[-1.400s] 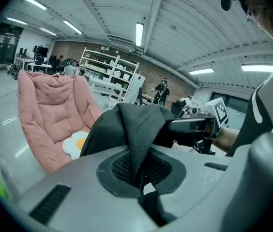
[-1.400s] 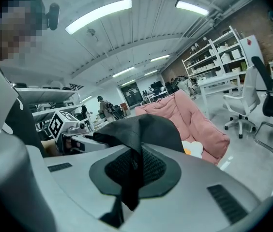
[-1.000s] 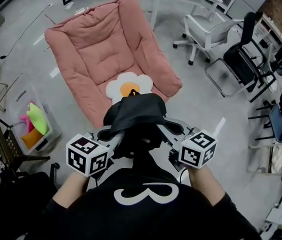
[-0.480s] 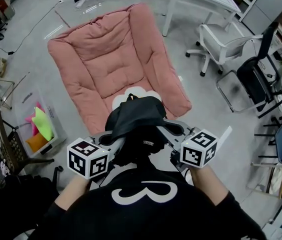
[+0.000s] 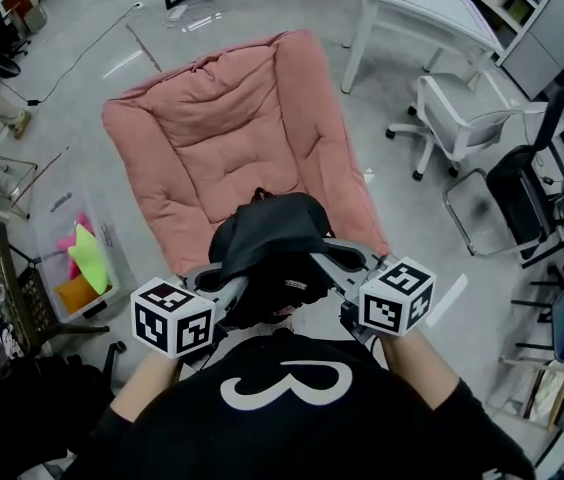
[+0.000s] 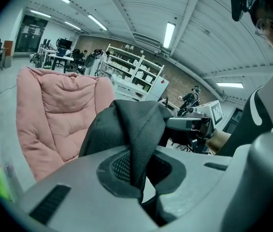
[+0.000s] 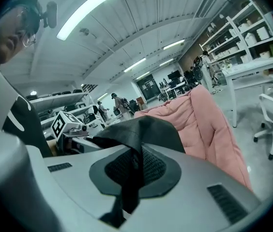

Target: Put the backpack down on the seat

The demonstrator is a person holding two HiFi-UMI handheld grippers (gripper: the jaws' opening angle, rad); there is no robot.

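Item: backpack [image 5: 267,243], black, soft. Held up between the two grippers, in front of the person's chest and over the near front edge of the seat [image 5: 212,128], a pink quilted lounge chair. Its underside is hidden, so contact with the cushion cannot be confirmed; it appears to hang clear.

Left gripper [image 5: 230,286]: jaws pressed together on a fold of black strap fabric, seen only in the left gripper view. The bag's bulk rises just beyond the jaws, with the pink seat to its left.

Right gripper [image 5: 328,264]: jaws likewise pinched on a black strap, confirmed in the right gripper view. The bag lies directly ahead of the jaws, with the seat to its right.

Head view only: grey floor, clear bin [image 5: 62,218] of coloured items left of the seat, white desk [image 5: 432,3], and office chair [image 5: 462,118] to the right.

Gripper views only: ceiling strip lights, white shelving [image 6: 131,66], and each opposite gripper's marker cube.
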